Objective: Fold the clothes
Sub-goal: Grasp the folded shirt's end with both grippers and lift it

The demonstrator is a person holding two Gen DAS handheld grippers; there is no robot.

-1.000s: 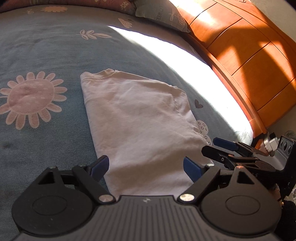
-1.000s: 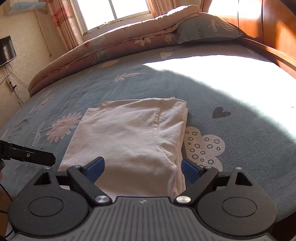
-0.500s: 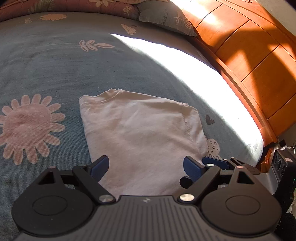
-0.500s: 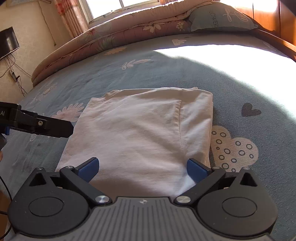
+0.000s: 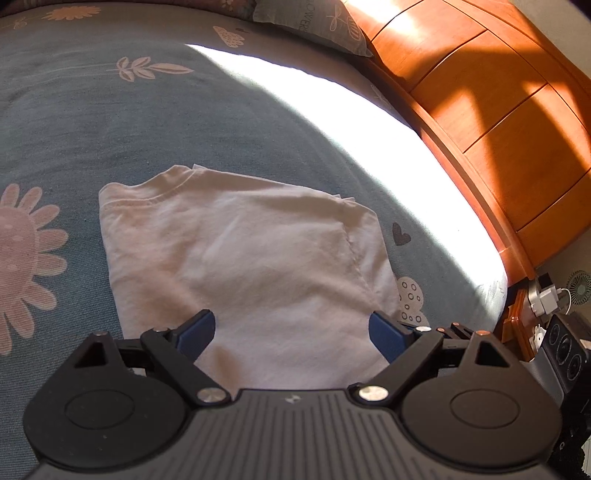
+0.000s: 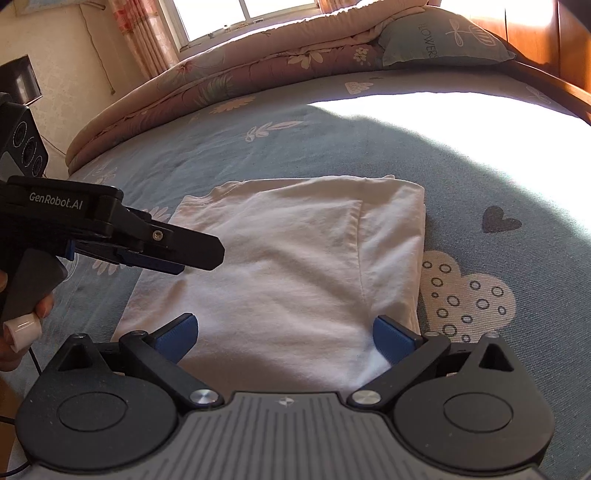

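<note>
Sunny bed (image 6: 369,140), shirt (image 6: 295,266) lying folded: soft, light, floppy, so pinch the near hem corners. Left tool (image 5: 291,326) and right tool (image 6: 286,334) both spread, empty.

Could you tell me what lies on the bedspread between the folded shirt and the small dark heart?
Nothing: in the right wrist view only bare blue bedspread separates the folded shirt from the dark heart.

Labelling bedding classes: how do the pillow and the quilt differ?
The pillow is grey-blue with a printed flower and lettering; the quilt is pink and floral. The pillow is one compact cushion; the quilt is a long bunched heap. The pillow lies by the headboard; the quilt stretches leftward from it. Both lie along the far edge of the bed.
</note>
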